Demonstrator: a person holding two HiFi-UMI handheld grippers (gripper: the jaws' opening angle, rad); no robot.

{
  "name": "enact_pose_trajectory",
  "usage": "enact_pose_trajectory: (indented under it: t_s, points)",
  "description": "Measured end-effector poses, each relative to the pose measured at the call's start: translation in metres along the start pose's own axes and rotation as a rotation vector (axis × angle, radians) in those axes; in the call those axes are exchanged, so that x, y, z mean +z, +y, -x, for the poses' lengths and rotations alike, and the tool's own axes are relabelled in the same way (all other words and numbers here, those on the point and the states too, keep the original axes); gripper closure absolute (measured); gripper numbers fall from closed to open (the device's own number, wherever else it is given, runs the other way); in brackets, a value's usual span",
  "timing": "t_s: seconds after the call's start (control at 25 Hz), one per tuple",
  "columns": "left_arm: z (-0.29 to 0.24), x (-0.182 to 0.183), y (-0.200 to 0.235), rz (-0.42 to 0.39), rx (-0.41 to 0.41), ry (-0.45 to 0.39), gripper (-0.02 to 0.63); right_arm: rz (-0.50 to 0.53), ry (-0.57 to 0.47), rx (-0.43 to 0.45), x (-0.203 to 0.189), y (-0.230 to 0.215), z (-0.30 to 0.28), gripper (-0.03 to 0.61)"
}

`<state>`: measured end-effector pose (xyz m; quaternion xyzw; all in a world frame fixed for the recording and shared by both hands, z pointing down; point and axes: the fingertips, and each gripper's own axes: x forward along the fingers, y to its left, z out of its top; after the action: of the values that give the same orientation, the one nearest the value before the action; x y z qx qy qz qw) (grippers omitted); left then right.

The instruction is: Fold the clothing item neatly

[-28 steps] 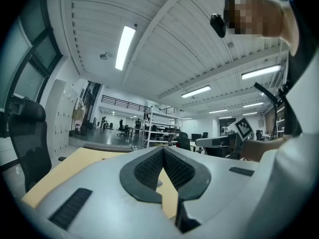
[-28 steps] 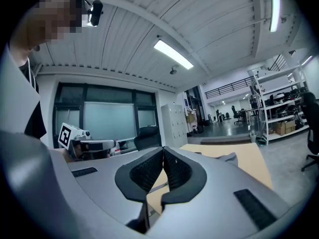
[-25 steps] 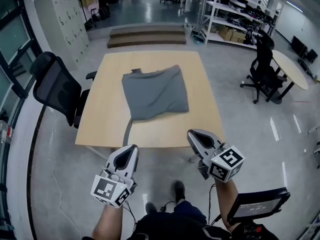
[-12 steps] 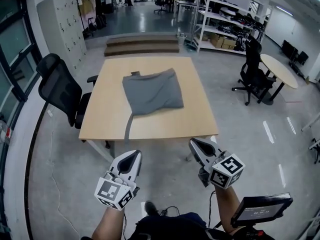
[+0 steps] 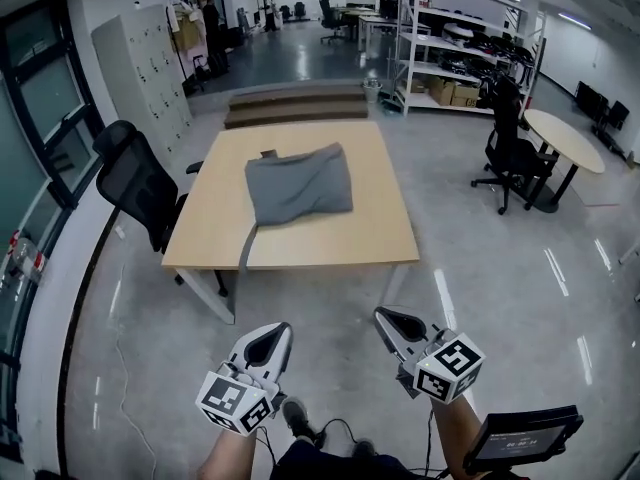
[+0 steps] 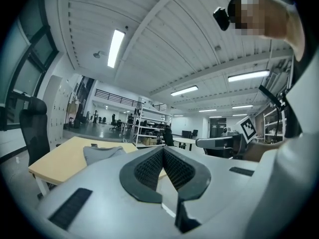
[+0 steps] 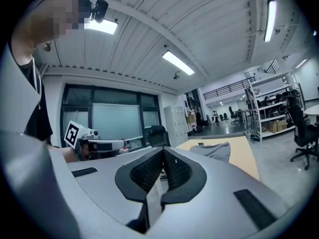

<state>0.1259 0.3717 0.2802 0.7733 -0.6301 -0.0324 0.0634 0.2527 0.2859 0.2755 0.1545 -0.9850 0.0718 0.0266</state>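
Upper centre, head view: grey garment point(image 5: 298, 185) lies on wooden table point(image 5: 330, 246). Left gripper point(image 5: 275, 336) and right gripper point(image 5: 388, 320), lower centre, are well apart from it; jaws together, empty.

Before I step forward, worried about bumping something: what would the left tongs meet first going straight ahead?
Free air, then likely the table's near edge or the grey garment; height is unclear.

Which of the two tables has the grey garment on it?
The rectangular wooden table in the middle of the head view: the grey garment lies on it. The round table at the right carries no garment.
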Motion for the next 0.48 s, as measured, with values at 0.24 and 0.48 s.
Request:
enact_pose_trajectory:
  t_s: [0.24, 0.48]
  points:
    - [0.011, -0.009, -0.042, 0.026, 0.026, 0.023, 0.613, -0.024, 0.019, 0.01, -0.015, 0.004, 0.039, 0.569]
    - [0.026, -0.001, -0.055, 0.004, 0.015, 0.024, 0.613, -0.002, -0.007, -0.007, -0.001, 0.018, 0.049, 0.569]
